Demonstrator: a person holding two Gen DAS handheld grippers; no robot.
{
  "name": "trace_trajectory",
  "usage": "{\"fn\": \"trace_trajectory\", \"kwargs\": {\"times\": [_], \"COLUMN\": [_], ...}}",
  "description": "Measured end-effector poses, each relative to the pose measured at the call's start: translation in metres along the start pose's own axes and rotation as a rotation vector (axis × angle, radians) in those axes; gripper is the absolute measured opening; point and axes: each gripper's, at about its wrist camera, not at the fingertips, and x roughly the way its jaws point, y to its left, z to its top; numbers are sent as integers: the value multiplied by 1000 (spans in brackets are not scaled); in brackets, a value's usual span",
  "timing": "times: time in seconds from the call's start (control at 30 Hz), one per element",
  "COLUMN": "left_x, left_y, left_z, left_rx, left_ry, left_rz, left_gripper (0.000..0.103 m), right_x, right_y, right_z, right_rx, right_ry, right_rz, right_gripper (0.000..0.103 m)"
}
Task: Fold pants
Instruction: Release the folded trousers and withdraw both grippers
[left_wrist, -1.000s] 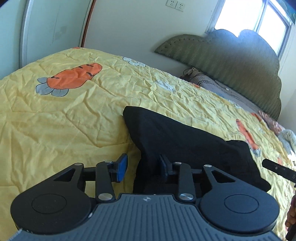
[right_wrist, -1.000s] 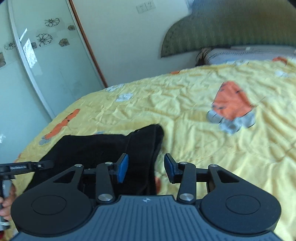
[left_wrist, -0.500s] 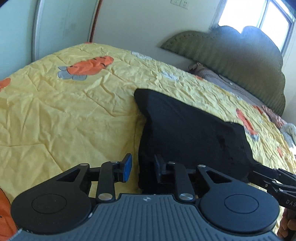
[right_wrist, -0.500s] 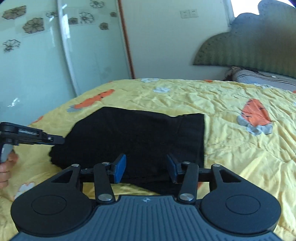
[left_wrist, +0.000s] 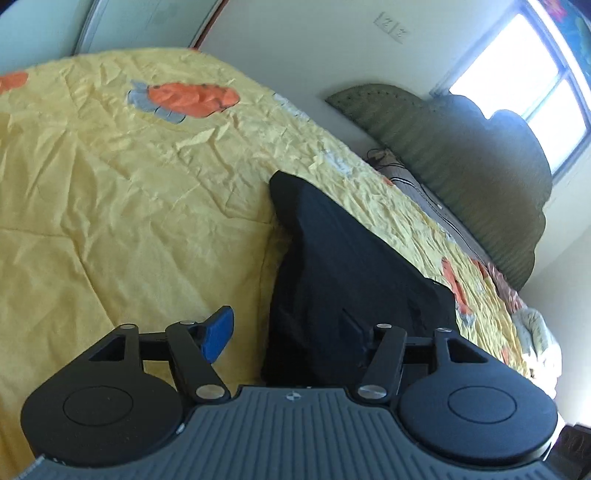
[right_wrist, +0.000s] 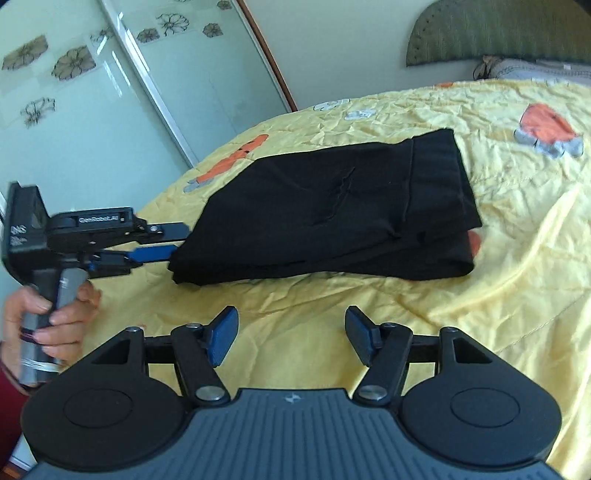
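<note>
The black pants (right_wrist: 325, 214) lie folded into a thick rectangle on the yellow bedspread (right_wrist: 517, 240). My left gripper (left_wrist: 286, 332) is at their left end with its jaws opening; the near corner of the pants (left_wrist: 351, 280) lies between the fingers and the pads do not press on it. In the right wrist view the left gripper (right_wrist: 181, 242) shows side-on at that end, held by a hand (right_wrist: 55, 306). My right gripper (right_wrist: 291, 339) hovers over bare bedspread just short of the pants' long near edge. Its jaws are opening with nothing between them.
A green padded headboard (left_wrist: 480, 166) and pillows (right_wrist: 535, 68) are at the far end of the bed. Glass wardrobe doors with flower prints (right_wrist: 110, 92) stand along the left side. A bright window (left_wrist: 524, 74) is above the headboard. Orange carrot prints (left_wrist: 192, 96) dot the bedspread.
Both grippers' jaws have widened. The right gripper drew back off the pants, which now lie whole ahead of it. The left gripper rolled and stayed at the pants' end.
</note>
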Motion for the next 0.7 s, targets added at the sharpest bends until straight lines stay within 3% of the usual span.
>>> {"fn": "trace_trajectory", "kwargs": {"times": [0.07,0.1,0.2,0.3,0.37,0.47,0.53,0.57,0.7], "left_x": [9,12,4,-7,-8,2,-6,-13,-44], "left_y": [9,7,-7,-4,0,3,-6,-13,-42], "left_z": [2,1,-4,-3,-4,-12,-15,-17,-38], "left_rx": [-82,-87,1,-69,-91,-34,23,70,247], "left_ry": [54,98,96,125,130,124,85,57,-35], "left_rz": [-86,-118,-67,-108,-84,-11,23,60,183], "left_gripper": [54,35,16,15,15,23,40,43,70], "right_x": [6,10,20,21,14,-1,-2,0,-18], "right_y": [5,11,29,36,35,29,24,22,37], "right_z": [0,-1,0,2,2,-3,-10,-14,-26], "right_rx": [39,33,-22,-47,-39,-28,-47,-63,-147], "right_ry": [13,17,36,48,38,6,25,44,10], "right_rz": [95,129,135,105,116,103,6,-44,-133], "right_gripper": [63,63,68,68,69,78,80,79,80]}}
